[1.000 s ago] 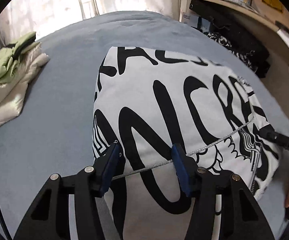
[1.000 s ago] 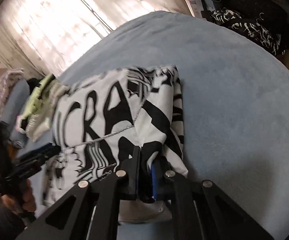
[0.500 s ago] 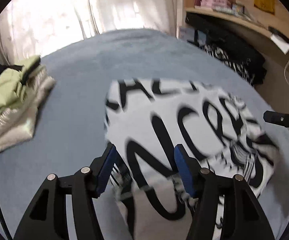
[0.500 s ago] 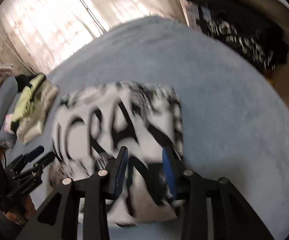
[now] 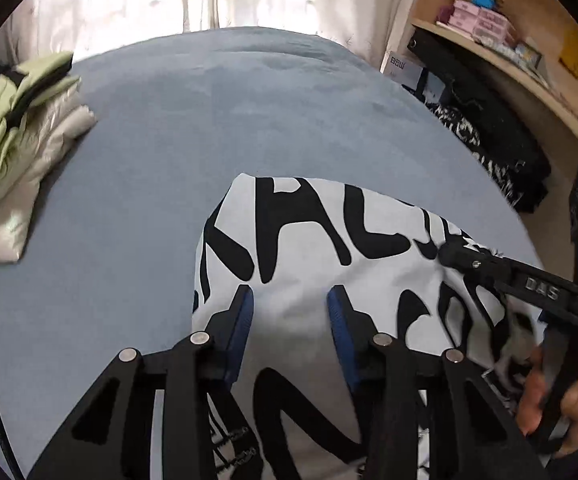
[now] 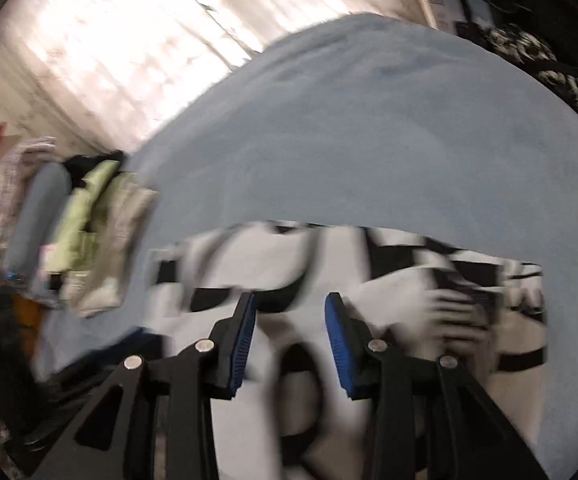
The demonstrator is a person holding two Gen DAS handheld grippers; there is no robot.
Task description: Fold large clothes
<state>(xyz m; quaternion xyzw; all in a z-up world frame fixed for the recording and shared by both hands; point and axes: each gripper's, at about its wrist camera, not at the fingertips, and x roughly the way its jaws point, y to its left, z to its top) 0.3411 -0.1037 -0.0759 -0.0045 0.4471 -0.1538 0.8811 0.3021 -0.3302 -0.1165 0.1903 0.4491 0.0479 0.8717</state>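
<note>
Your left gripper (image 5: 289, 312) and right gripper (image 6: 289, 316) both hang released, blue pads spread, over the folded white garment with bold black lettering (image 5: 321, 248). It lies lower centre on the blue-grey bedspread (image 5: 193, 120) (right view blurred); a pale green and cream jacket pile (image 5: 17, 132) sits upper left.

Garment (image 5: 309, 276) on bed (image 5: 169, 140), centre; folded jackets (image 5: 13, 140) on bed, left; shelf (image 5: 501, 52) right, behind.

A blue-grey bed (image 5: 217, 128) carries a folded black-and-white garment (image 5: 313, 264) and stacked jackets (image 5: 21, 136).
</note>
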